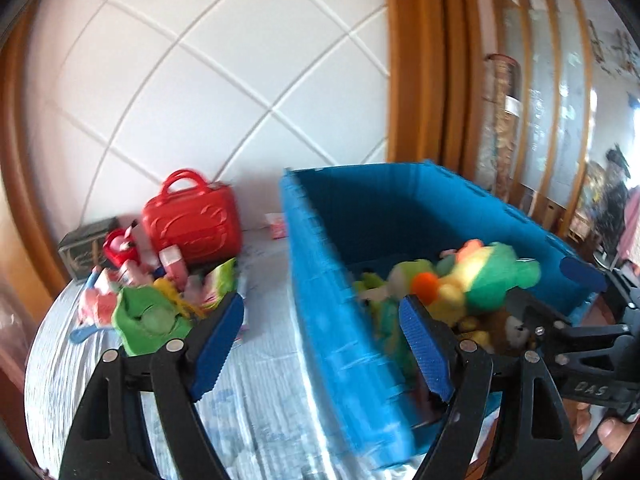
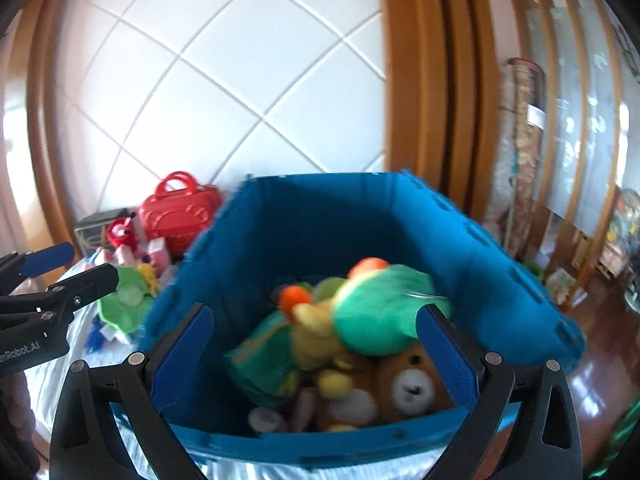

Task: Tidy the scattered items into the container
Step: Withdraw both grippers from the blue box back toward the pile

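A blue crate (image 2: 304,216) stands on a pale patterned bedsheet (image 1: 260,420). The right gripper (image 2: 316,356) hovers over it with its jaws spread wide, grasping nothing. Only its camera looks down inside, showing a brown teddy bear (image 2: 412,384) beneath a blurred green and yellow plush (image 2: 372,312), possibly mid-air. The left gripper (image 1: 322,350) is likewise released, straddling the crate's near wall. Its view shows the scattered pile better: a green toy (image 1: 148,320), pink items and a red toy case (image 1: 192,220) left of the crate.
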`<action>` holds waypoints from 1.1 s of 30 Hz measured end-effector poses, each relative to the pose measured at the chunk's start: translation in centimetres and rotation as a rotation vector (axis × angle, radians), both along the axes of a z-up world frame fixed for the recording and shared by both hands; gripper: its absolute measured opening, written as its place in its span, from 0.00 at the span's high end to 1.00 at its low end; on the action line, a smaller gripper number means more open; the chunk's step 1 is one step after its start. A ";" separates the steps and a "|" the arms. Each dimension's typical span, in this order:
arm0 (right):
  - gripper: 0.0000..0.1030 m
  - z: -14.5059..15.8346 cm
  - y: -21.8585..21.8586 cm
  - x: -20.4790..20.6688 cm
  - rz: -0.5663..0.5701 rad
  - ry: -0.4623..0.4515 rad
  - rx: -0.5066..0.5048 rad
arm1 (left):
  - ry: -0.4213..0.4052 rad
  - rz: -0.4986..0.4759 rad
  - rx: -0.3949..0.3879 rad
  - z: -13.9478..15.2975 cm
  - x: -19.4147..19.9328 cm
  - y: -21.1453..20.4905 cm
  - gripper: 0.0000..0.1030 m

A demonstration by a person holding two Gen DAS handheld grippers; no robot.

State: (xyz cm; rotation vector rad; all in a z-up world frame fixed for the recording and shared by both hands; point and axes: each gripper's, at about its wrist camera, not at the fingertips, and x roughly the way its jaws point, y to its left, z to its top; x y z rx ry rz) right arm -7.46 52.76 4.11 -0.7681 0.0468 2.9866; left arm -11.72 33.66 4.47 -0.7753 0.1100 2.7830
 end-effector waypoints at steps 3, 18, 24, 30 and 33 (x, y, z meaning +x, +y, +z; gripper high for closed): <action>0.00 0.4 -2.7 -0.5 0.034 0.008 0.004 | -0.016 0.044 0.007 -0.8 -0.3 -3.6 0.22; 0.00 -1.0 -23.9 -5.8 0.173 -0.034 0.036 | -0.236 0.247 0.061 -8.8 -4.5 -27.7 0.22; 0.00 -5.8 -30.2 -9.6 0.235 -0.186 0.052 | -0.304 0.301 0.060 -12.4 -5.8 -33.1 0.22; 0.00 -9.5 -31.9 -13.3 0.264 -0.291 0.056 | -0.310 0.378 0.043 -14.2 -7.5 -35.4 0.22; 0.00 -11.4 -32.2 -15.4 0.296 -0.329 0.049 | -0.326 0.419 0.027 -15.2 -8.5 -35.6 0.22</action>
